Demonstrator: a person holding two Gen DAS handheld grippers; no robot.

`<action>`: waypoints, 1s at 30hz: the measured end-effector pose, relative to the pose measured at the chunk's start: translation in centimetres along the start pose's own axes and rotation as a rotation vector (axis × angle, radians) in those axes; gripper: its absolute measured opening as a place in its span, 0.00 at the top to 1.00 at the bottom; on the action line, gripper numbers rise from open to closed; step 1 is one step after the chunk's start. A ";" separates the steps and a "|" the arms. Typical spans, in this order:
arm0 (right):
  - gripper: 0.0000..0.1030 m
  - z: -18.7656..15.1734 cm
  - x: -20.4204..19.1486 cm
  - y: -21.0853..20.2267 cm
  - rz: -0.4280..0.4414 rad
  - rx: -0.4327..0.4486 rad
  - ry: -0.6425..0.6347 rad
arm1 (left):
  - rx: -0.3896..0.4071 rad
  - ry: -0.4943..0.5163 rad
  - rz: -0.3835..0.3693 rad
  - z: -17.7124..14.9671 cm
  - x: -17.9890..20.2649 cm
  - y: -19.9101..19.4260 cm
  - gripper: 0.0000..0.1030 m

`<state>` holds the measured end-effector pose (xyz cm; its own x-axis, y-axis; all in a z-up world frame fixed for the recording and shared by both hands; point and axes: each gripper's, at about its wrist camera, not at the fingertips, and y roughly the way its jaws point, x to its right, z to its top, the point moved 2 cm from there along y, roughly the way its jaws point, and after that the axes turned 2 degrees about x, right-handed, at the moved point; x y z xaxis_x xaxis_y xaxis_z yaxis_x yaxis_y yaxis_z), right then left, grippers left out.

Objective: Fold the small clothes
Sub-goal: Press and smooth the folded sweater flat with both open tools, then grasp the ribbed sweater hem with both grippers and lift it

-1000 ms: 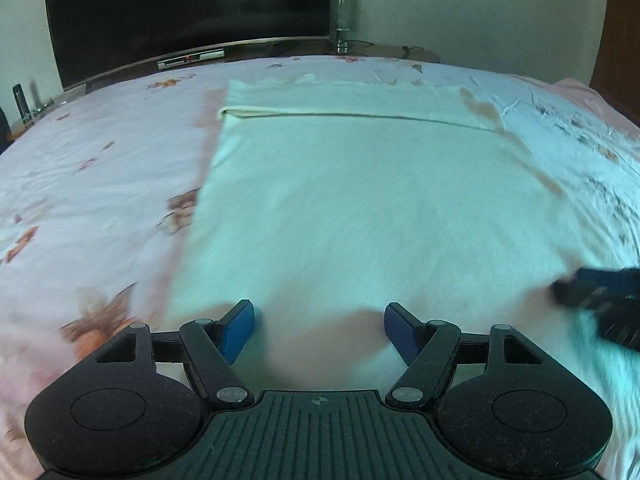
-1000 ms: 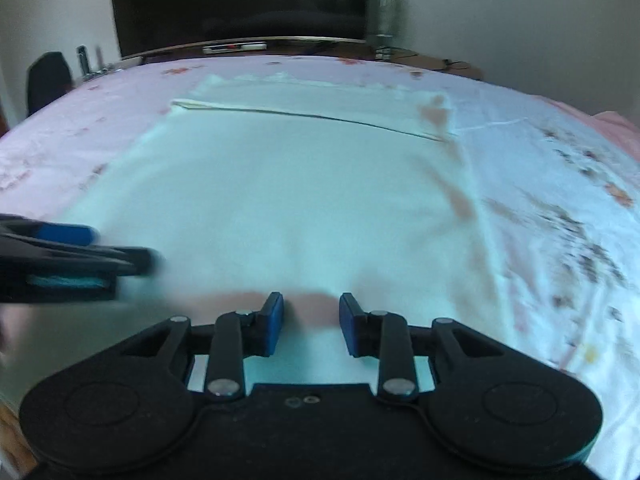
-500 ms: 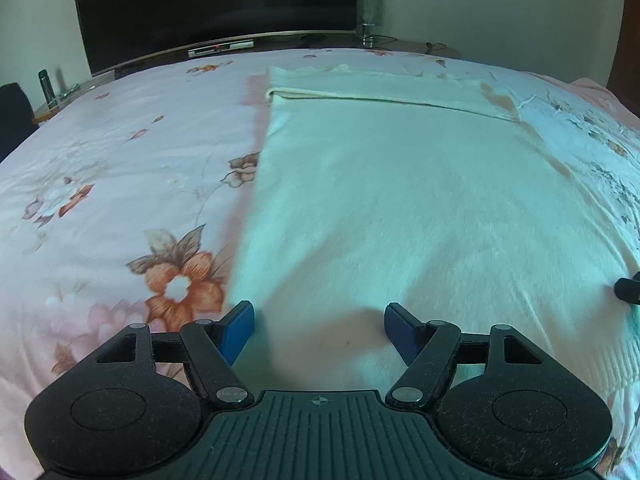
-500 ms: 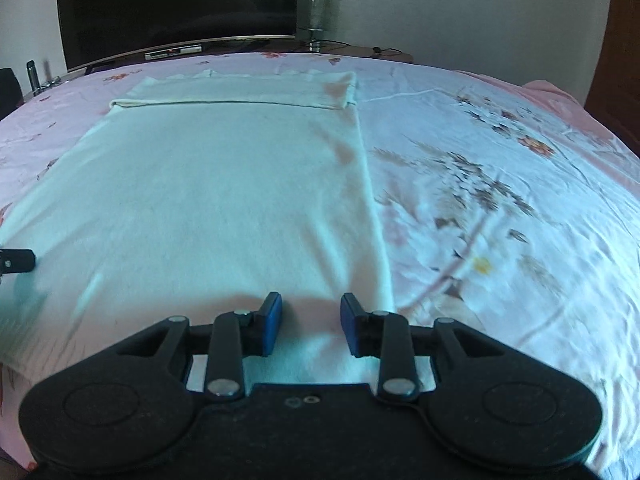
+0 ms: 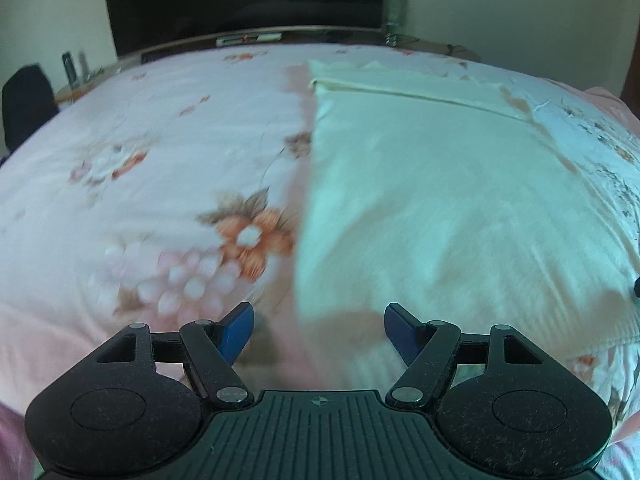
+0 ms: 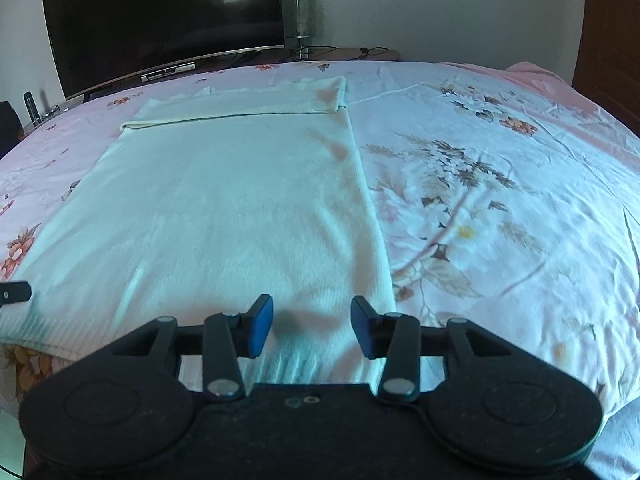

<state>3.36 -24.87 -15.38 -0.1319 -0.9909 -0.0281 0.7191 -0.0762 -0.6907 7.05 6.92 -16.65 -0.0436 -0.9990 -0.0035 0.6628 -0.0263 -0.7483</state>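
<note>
A pale cream garment (image 5: pixel 440 200) (image 6: pixel 224 208) lies flat on the floral bedspread, its far end folded back into a narrow band (image 6: pixel 248 104). My left gripper (image 5: pixel 319 330) hovers open over the garment's near left corner, nothing between its blue pads. My right gripper (image 6: pixel 312 326) hangs over the near right corner; its jaws are opening and hold nothing. The left gripper's tip (image 6: pixel 14 292) shows at the left edge of the right wrist view, and the right gripper's tip (image 5: pixel 637 289) at the right edge of the left wrist view.
The pink floral bedspread (image 5: pixel 140 160) (image 6: pixel 500 200) spreads wide on both sides of the garment. Beyond the bed stand a dark television (image 6: pixel 160 20), a glass lamp (image 6: pixel 301 24) and a low shelf with small items (image 5: pixel 72 68).
Both grippers have slid outward from the garment's middle to its near corners, the left one leftward and the right one rightward. The right gripper's jaws have widened.
</note>
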 end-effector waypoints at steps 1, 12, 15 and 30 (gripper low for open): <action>0.54 -0.2 0.1 -0.1 0.000 0.001 0.003 | -0.002 -0.008 -0.006 -0.3 -0.2 0.0 0.30; 0.47 -2.2 1.9 -0.1 -0.005 -0.042 0.060 | -0.004 -0.092 -0.116 -1.9 -0.5 -0.2 0.30; 0.51 -2.6 1.8 0.1 0.009 -0.045 0.081 | -0.008 -0.116 -0.132 -1.8 -0.3 -0.3 0.30; 0.92 -1.1 1.1 -1.2 0.121 -0.023 0.191 | 0.053 -0.092 -0.212 1.1 0.4 -1.3 0.89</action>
<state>1.62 -25.74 -15.42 -0.1741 -0.9534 -0.2463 0.7218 0.0466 -0.6905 6.93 6.51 -14.95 -0.1189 -0.9699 0.2124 0.6843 -0.2351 -0.6902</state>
